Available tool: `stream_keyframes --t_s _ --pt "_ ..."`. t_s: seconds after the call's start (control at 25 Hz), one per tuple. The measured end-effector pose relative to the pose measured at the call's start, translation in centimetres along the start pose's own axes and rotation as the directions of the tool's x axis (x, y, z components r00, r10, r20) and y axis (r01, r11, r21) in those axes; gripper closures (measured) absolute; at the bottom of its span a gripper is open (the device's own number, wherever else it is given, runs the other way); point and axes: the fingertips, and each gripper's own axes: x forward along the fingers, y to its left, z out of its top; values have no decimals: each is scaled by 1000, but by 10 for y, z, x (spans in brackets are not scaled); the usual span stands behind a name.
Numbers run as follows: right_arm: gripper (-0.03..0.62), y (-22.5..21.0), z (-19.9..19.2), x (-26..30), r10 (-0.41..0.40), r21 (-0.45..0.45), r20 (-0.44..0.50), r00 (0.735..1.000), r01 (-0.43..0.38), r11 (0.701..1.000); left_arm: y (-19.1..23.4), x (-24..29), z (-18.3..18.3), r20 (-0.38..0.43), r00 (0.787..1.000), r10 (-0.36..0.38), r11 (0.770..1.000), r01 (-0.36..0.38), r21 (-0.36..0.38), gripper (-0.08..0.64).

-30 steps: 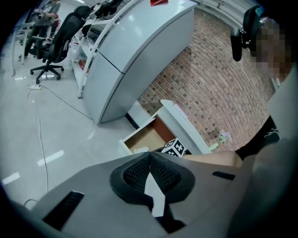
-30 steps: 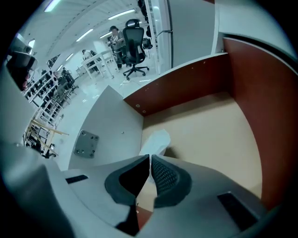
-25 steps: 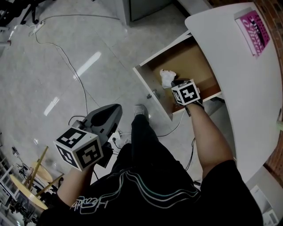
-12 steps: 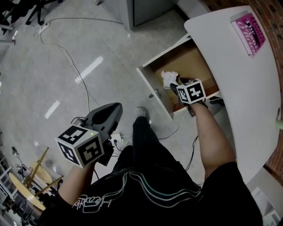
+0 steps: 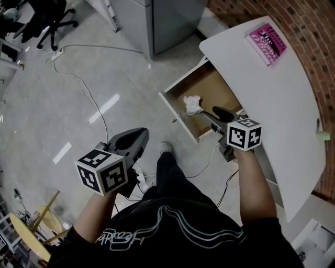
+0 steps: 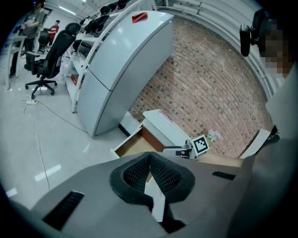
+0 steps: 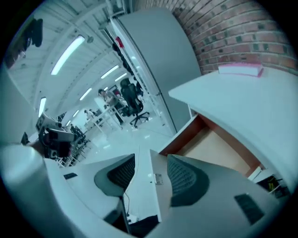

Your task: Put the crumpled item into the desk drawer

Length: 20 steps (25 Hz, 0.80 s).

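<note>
The crumpled white item [image 5: 192,104] lies inside the open desk drawer [image 5: 178,116], near its front left corner. My right gripper [image 5: 215,118] is just outside the drawer's near right side, a short way from the item. Its jaws stand open with nothing between them, as the right gripper view [image 7: 151,160] shows over the drawer's white front panel [image 7: 144,186]. My left gripper [image 5: 137,137] hangs over the floor by the person's left knee, well clear of the drawer. In the left gripper view [image 6: 150,157] its pads meet and hold nothing.
The white desk top [image 5: 272,94] overhangs the drawer and carries a pink book [image 5: 267,39]. A grey cabinet [image 5: 152,21] stands beyond the drawer. Cables [image 5: 84,84] run across the shiny floor, and an office chair [image 5: 47,15] is at the far left. The person's leg [image 5: 170,167] is below the drawer.
The right gripper let go of the crumpled item inside the drawer, opened, and drew back out toward the person. The item stays in the drawer. The left gripper barely moved.
</note>
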Motion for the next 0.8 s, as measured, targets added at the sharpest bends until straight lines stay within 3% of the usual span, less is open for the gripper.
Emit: stream_keyframes --t_s 0.08,0.24,0.48,0.8 --pt "369 28 18 -33 24 -18 89 996 -22 1000 -16 -12 -1 12 1000 -18 1000 18 19 538" --pt "451 92 37 -95 69 -91 214 974 -51 995 -52 -38 -3 21 998 -64 996 63 56 538" --pt "505 179 34 -162 158 -190 289 944 -105 976 -115 -82 4 63 987 -147 982 138 128 538" --pt "535 259 44 -212 206 -322 343 916 -91 942 -181 -133 30 133 959 -251 943 212 257 538"
